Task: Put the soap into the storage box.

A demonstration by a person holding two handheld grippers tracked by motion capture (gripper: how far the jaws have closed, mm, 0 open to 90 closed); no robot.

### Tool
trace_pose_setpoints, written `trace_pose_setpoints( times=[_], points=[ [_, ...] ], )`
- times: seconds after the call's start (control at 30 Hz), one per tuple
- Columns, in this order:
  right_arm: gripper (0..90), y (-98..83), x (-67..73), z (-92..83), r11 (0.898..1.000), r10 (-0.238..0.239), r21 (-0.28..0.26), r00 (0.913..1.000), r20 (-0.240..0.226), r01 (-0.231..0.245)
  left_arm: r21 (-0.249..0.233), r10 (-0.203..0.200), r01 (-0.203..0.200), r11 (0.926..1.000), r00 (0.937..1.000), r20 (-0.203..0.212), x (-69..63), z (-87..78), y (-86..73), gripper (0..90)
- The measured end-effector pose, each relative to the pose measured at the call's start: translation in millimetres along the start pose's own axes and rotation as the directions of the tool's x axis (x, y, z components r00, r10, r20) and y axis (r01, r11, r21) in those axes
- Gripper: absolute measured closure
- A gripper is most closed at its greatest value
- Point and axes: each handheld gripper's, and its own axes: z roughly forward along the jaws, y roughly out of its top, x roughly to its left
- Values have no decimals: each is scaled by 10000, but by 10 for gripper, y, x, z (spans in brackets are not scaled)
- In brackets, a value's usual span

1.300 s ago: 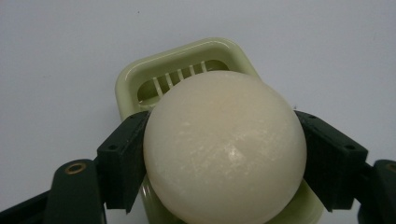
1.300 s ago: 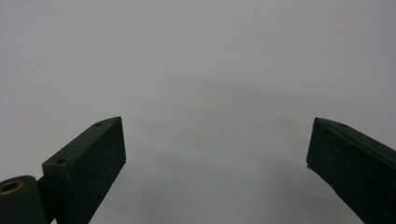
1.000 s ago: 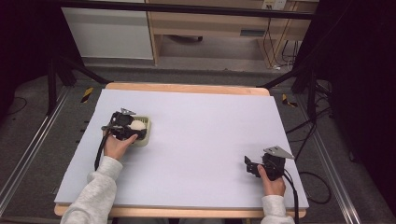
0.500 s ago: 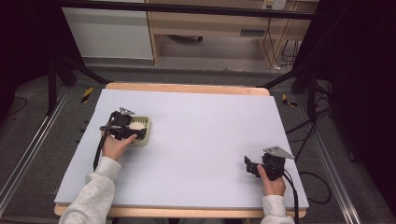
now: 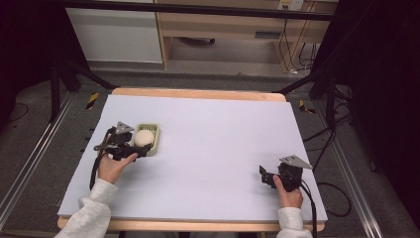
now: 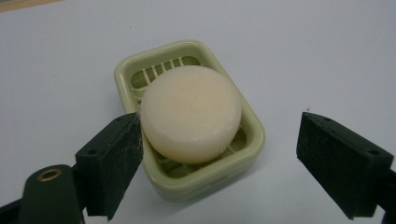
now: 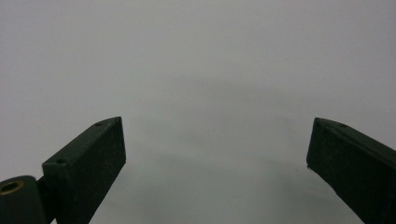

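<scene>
1 soap (image 6: 190, 113), 1 green dish (image 6: 240, 161), 2 grippers, fingers apart

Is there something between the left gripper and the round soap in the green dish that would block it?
Nothing visible blocks it. The left gripper is open, its jaws on either side of the near end of the green dish, and the round soap lies uncovered on top.

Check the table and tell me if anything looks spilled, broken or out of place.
Nothing stands out. The round soap sits whole in the green soap dish, which lies flat on the table with no spill around it. The left gripper is open at the dish; the right gripper is open over bare table.
</scene>
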Motion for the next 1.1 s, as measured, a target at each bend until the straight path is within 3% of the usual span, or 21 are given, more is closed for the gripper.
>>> trace_pose_setpoints(
  times=[0.3,0.6,0.97,1.1],
  points=[
    [49,0,-5,-7,10000,58,-28,10000,-52,-58,-257,-175,177,9995,9998,93,-6,-166,-236,138],
    [49,0,-5,-6,10000,60,-27,10000,-39,-60,-336,-680,674,9972,9975,-166,92,-255,-589,173],
    [48,-2,-2,-6,10000,58,-39,10000,-61,-58,-341,-1028,1010,9943,9933,-537,203,-373,-832,213],
    [47,0,-3,-7,10000,82,-14,9999,-107,-82,-284,-952,934,9952,9929,-706,229,-413,-890,225]
  ],
)
